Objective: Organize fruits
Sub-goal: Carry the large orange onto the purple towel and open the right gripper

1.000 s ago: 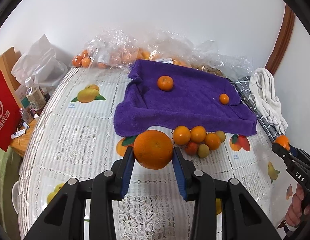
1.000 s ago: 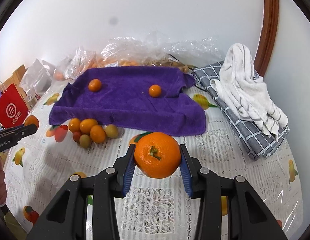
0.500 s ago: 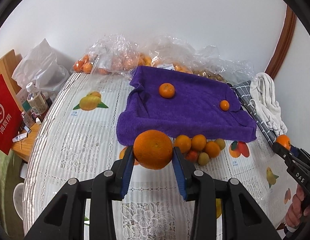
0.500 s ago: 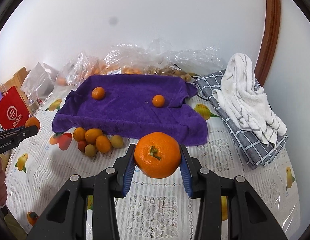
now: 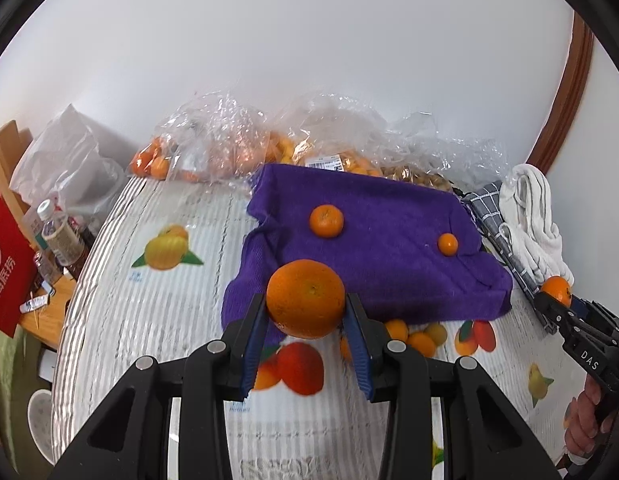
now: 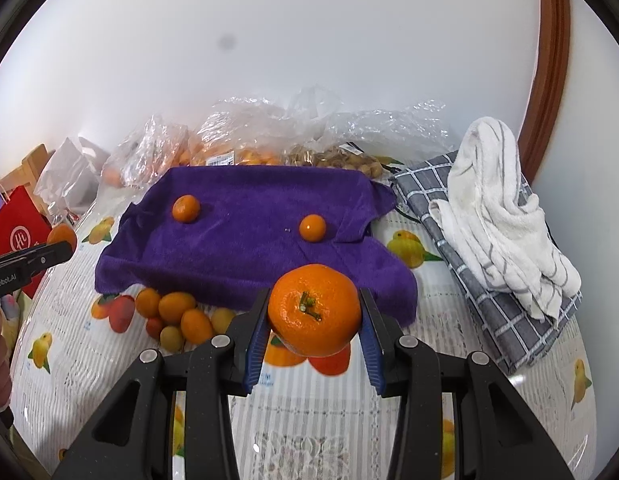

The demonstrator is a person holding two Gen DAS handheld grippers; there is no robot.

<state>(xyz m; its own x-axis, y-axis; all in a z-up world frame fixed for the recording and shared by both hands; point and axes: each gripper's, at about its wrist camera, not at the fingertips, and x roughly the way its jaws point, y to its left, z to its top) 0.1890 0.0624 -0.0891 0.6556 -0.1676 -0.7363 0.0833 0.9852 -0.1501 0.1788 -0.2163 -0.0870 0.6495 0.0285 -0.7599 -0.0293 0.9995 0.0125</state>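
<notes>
My left gripper is shut on a large orange and holds it above the table, just before the near left edge of the purple towel. My right gripper is shut on a mandarin with a green stem, above the towel's near edge. A mandarin and a smaller one lie on the towel. A cluster of small fruits lies on the tablecloth before the towel.
Clear plastic bags of fruit line the back wall. A white towel on a grey checked cloth lies at the right. A red bag and bottles stand off the table's left edge.
Both grippers have moved forward toward the purple towel with their fruit still held; the towel and the fruit cluster appear closer and lower in both views.
</notes>
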